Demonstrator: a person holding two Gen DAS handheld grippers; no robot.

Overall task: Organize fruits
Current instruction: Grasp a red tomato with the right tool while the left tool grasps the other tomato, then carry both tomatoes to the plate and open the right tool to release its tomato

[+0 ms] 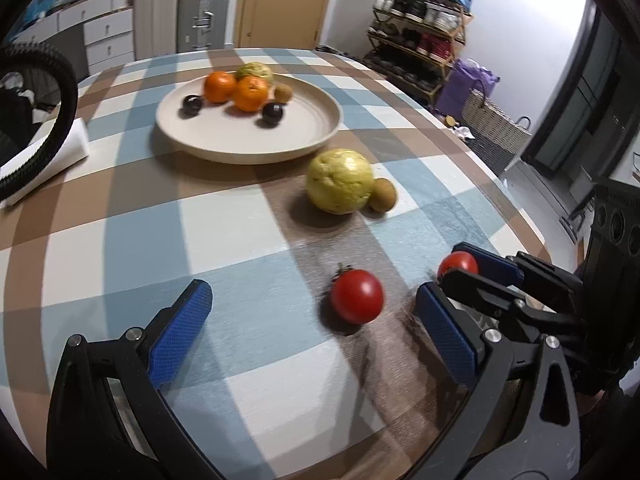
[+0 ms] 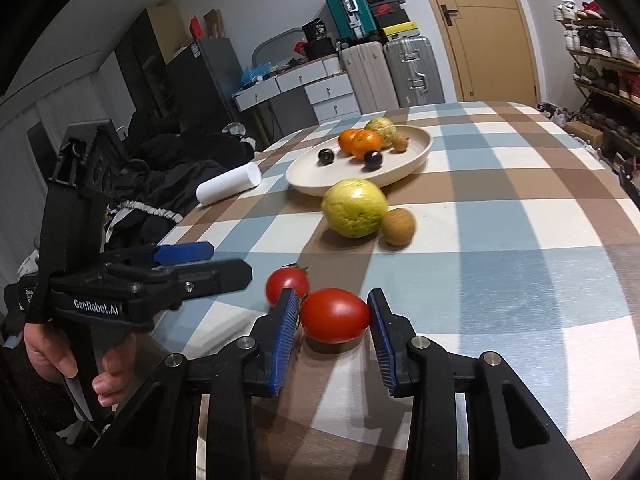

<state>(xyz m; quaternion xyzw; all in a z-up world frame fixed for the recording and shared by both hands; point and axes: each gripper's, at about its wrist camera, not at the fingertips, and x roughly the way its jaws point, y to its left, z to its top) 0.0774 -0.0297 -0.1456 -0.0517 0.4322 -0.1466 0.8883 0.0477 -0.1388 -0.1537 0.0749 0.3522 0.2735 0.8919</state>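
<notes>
A beige plate (image 1: pixel 312 136) (image 2: pixel 416 160) on the checked tablecloth holds two oranges (image 1: pixel 236 88), a yellow-green fruit, a kiwi and two dark plums. A big yellow fruit (image 1: pixel 339 181) (image 2: pixel 354 208) and a kiwi (image 1: pixel 383 195) (image 2: pixel 398 221) lie on the cloth in front of the plate. My right gripper (image 2: pixel 334 314) (image 1: pixel 456 276) has its blue pads on both sides of a red tomato (image 2: pixel 334 315) (image 1: pixel 458 263), touching it. A second tomato (image 1: pixel 357 296) (image 2: pixel 287 284) lies between the wide-open fingers of my left gripper (image 1: pixel 312 304).
A white paper roll (image 2: pixel 228 185) (image 1: pixel 48 160) lies at the table's left edge. Suitcases, drawers and a door stand behind the table; a shoe rack (image 1: pixel 424 36) and bags stand to the right.
</notes>
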